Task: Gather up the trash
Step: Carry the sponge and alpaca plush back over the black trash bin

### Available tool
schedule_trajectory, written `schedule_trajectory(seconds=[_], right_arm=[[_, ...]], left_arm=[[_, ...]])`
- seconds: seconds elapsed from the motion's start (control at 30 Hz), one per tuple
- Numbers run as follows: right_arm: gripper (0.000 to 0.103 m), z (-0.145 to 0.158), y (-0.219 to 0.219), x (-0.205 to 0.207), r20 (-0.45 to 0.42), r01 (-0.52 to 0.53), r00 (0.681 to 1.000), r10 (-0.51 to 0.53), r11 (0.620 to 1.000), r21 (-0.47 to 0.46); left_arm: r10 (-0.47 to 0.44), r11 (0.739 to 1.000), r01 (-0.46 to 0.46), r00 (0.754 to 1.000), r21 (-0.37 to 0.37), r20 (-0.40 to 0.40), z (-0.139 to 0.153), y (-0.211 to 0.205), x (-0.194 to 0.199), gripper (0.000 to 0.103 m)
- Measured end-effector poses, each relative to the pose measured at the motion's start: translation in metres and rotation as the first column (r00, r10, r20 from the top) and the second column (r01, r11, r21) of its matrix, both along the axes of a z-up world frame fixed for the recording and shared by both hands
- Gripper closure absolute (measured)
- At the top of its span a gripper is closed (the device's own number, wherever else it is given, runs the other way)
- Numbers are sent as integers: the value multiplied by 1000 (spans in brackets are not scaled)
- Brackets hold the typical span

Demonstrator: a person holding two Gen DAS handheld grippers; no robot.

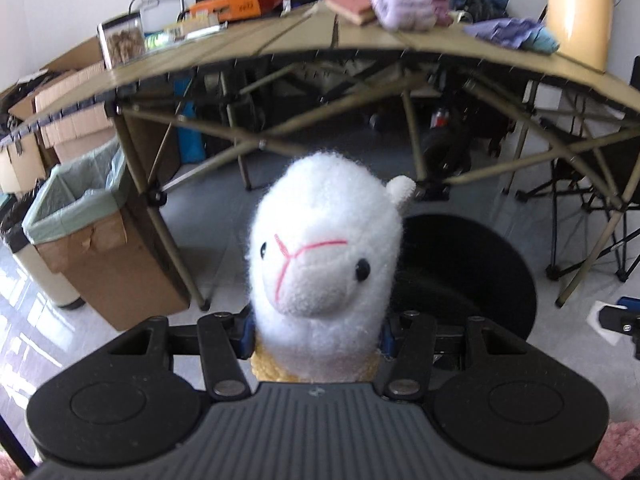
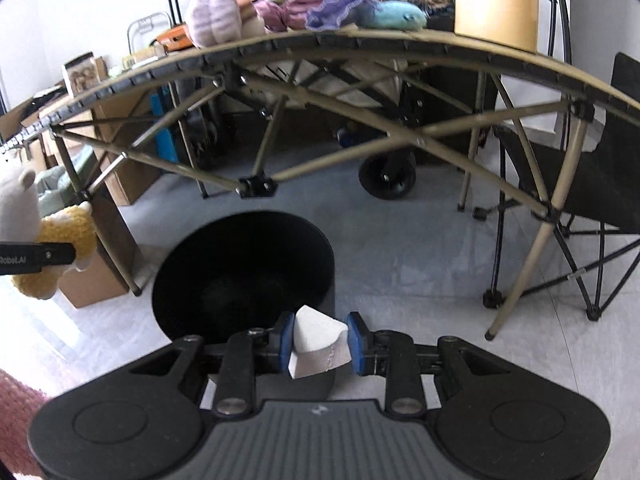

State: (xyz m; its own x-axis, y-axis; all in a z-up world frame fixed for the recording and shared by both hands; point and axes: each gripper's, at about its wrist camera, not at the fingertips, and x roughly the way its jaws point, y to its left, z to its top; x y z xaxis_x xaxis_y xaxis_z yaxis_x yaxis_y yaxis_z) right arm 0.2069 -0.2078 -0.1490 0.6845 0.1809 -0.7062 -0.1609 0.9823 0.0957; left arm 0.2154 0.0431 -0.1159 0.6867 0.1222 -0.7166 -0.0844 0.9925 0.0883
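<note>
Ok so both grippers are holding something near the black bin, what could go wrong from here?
1. The left gripper clamps a plush alpaca, likely not trash; it could get binned by mistake.
2. The right gripper holds a crumpled white paper over the black bin's near rim; released here, it might fall outside.

The toy's [image 1: 320, 256] body hides the left gripper's fingertips [image 1: 247, 334] and part of the black bin [image 1: 472, 272]. The bin's inside is too dark. The paper's [image 2: 316, 344] print is too small.
</note>
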Motion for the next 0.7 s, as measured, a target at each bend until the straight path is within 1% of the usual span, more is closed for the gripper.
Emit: schedule_trajectory(seconds=[0.43,0.7], right_arm=[[76,-27,-17,11,-92,37,995,-38,999,-17],[76,-27,-13,15,-108,32,994,-34,999,-18]], left_arm=[[9,1000,-7,997,17,-78,-23,2,13,48],[11,1000,-10,996,12,-93,-24,2,16,48]])
